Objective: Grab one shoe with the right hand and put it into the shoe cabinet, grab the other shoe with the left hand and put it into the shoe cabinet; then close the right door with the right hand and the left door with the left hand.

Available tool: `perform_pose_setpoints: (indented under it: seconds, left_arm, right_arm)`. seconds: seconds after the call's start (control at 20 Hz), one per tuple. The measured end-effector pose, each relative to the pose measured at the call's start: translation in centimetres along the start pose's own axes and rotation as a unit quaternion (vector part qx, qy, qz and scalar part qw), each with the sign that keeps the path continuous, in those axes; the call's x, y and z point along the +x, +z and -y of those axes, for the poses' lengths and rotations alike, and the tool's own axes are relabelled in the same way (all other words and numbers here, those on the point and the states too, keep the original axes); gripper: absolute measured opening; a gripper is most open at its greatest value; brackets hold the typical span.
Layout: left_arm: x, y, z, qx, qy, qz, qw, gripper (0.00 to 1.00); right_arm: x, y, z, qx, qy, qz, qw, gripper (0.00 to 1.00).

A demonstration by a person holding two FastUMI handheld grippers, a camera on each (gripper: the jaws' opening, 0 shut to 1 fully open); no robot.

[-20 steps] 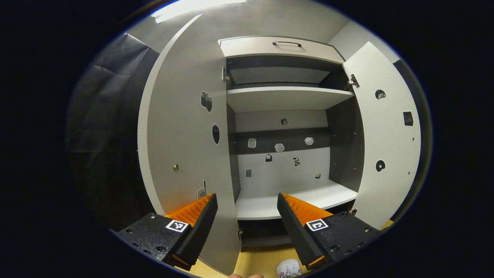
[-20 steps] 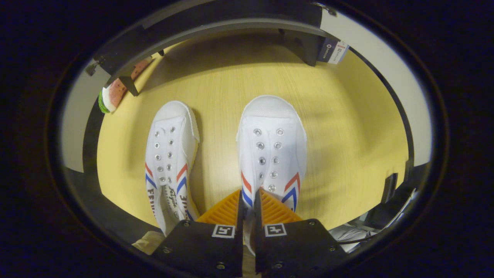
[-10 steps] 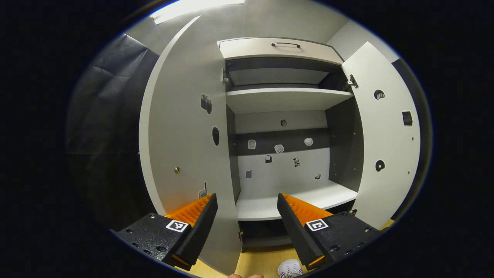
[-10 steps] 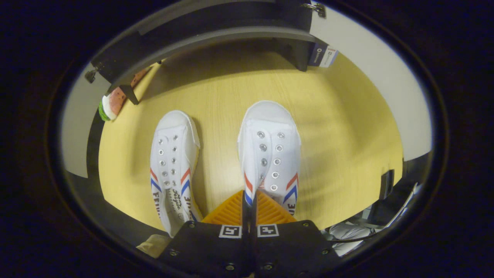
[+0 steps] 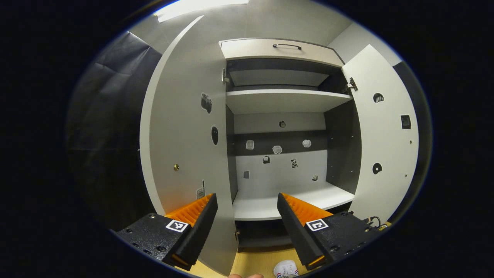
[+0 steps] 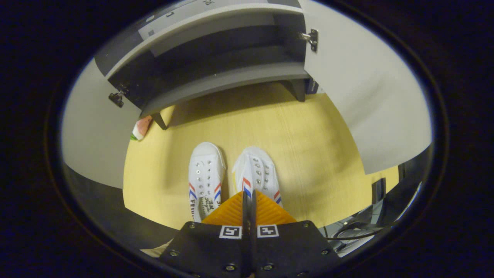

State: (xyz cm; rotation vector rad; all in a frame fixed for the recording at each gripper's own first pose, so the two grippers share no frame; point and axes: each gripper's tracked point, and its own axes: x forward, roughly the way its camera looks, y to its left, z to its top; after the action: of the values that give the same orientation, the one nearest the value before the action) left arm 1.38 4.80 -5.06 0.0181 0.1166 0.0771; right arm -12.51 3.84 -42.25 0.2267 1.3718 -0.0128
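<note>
Grey-and-white shoe cabinet (image 5: pixel 285 100) w/ both doors swung open; left door (image 5: pixel 185 135) & right door (image 5: pixel 386 135) flank its bare white lower shelf (image 5: pixel 266 204). Yellow wood-grain floor (image 6: pixel 308 154) in front of cabinet. Two white canvas shoes w/ red-blue stripes side by side on floor before cabinet: right shoe (image 6: pixel 256 172) clamped at tongue by right claw (image 6: pixel 249 200), left shoe (image 6: pixel 205 173) just beside it. Left claw (image 5: pixel 247 200) spread apart, facing cabinet shelf, holding nothing

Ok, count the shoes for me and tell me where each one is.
2. The right shoe is pinched at its opening between the right tongs, above the wooden floor. The left shoe lies on the floor beside it, in front of the open shoe cabinet.
</note>
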Motion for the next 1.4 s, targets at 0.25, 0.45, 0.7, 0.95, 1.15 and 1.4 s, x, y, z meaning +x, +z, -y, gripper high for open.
perform_pose_setpoints:
  seconds: [0.25, 0.45, 0.7, 0.95, 1.15, 1.4]
  left_arm:
    - [-0.2, -0.2, 0.0, -0.007, -0.001, -0.002, 1.000, 0.95]
    - [-0.6, -0.5, 0.0, -0.003, -0.001, -0.006, 1.000, 0.95]
    - [-1.0, -0.5, 0.1, 0.003, -0.003, -0.007, 1.000, 0.95]
    - [-1.2, -0.4, -0.1, 0.006, -0.002, -0.005, 1.000, 0.95]
    - [-1.2, -0.6, -0.7, 0.007, 0.001, -0.008, 1.000, 0.95]
    - [-1.3, -0.7, -0.5, 0.011, -0.008, -0.009, 1.000, 0.95]
  right_arm:
    - [0.9, -2.5, -0.7, -0.013, 0.006, -0.027, 1.000, 0.00]
    - [3.0, -5.8, -0.2, -0.031, -0.004, -0.056, 0.998, 0.00]
    - [3.0, -5.7, -0.8, -0.035, 0.001, -0.052, 0.998, 0.01]
    - [3.1, -5.7, -1.8, -0.036, 0.008, -0.053, 0.998, 0.01]
    - [3.8, -6.0, -2.0, -0.038, 0.003, -0.058, 0.998, 0.01]
    - [4.7, -6.7, -2.3, -0.033, -0.003, -0.064, 0.997, 0.02]
